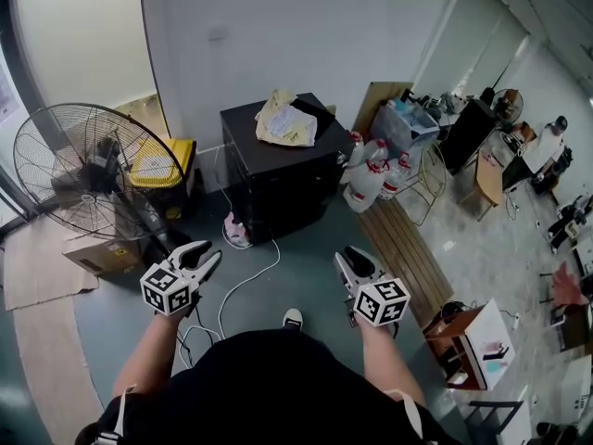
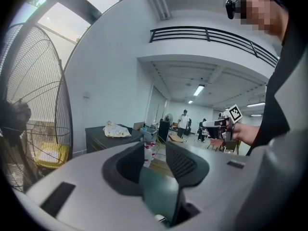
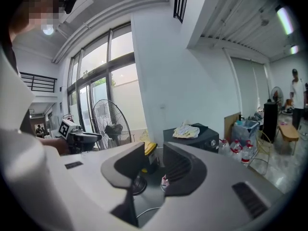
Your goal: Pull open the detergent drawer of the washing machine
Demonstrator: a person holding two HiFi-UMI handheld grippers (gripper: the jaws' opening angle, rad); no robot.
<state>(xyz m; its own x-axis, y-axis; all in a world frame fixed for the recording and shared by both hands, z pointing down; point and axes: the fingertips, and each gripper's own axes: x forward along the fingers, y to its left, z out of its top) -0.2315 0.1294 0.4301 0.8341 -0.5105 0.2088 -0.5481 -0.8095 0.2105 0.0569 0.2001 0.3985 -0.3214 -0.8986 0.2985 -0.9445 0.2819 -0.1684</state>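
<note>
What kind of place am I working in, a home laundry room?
Probably not: it looks like an open workshop or office hall. A large floor fan stands at the left, water jugs sit beside a black box-shaped machine, and desks fill the far right.

Bare grey floor (image 1: 310, 267) lies open between the left gripper (image 1: 211, 260), the right gripper (image 1: 345, 258) and the front of the black washing machine (image 1: 278, 184). A white cable (image 1: 248, 281) and a small pink-and-white container (image 1: 236, 234) lie at its foot. A large pedestal fan (image 1: 83, 170) crowds the left side; water bottles (image 1: 371, 179) and a wooden pallet (image 1: 403, 244) line the right
</note>
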